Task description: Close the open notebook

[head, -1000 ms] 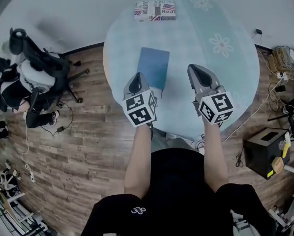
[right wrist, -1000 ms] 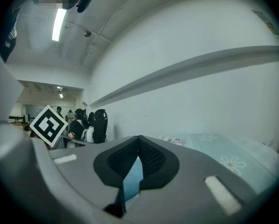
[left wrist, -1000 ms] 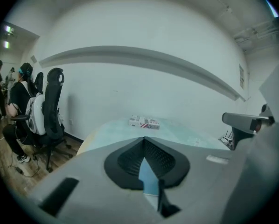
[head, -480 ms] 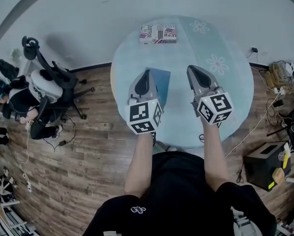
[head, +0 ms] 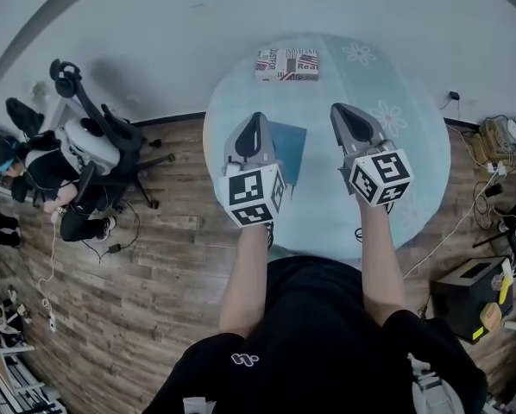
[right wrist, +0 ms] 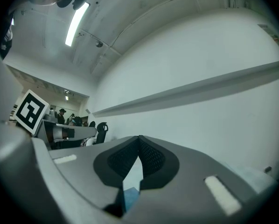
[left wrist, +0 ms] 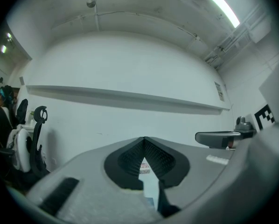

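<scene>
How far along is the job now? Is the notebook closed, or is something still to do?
Done: the notebook lies flat on the table and shows only its blue cover, so it looks closed. In hand: nothing. The left gripper and the right gripper are both shut and empty, and they point level at the wall, not down at the notebook. Left: nothing that I can see for this job.

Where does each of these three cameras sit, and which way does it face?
Head view: on the person's head, looking steeply down at the round table, blue notebook, forearms, left gripper and right gripper.
Left gripper view: on the left gripper, looking level along its shut jaws at a white wall.
Right gripper view: on the right gripper, likewise level, jaws shut.
Shared: each gripper view catches the other gripper at its edge.
</scene>
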`<state>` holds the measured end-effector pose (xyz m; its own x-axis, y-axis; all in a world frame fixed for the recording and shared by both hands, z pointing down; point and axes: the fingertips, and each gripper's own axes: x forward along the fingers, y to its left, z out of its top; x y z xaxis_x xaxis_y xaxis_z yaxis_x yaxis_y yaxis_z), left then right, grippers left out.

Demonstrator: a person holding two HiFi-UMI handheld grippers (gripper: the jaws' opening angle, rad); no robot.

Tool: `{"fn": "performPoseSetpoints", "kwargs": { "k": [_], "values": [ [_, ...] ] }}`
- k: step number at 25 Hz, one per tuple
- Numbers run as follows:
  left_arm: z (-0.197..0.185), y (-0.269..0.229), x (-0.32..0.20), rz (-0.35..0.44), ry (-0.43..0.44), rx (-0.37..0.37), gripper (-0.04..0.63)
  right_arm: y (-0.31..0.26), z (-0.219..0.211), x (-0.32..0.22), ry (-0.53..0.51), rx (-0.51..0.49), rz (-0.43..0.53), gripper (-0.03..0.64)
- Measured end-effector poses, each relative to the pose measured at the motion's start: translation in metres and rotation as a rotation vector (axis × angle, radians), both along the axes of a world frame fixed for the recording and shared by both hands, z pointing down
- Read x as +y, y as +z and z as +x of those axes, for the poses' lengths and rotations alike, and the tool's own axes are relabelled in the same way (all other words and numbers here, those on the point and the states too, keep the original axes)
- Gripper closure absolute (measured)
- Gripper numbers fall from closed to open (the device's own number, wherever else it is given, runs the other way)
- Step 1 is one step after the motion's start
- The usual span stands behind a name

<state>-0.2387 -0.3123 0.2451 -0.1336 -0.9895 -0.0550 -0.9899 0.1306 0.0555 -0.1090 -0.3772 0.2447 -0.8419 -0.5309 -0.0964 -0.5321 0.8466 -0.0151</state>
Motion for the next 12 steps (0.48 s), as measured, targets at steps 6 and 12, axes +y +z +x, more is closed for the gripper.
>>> {"fn": "performPoseSetpoints", "kwargs": {
  "k": [6,12],
  "values": [
    [0.002,0.003,-0.007,-0.003,0.008,0.004,0.592,0.0,-0.001,-0.004,-0.004,0.013,0.01,0.606],
    [0.007,0.009,-0.012,-0.013,0.021,0.013,0.592,0.0,0.0,-0.003,-0.013,0.014,0.019,0.606]
  ]
}}
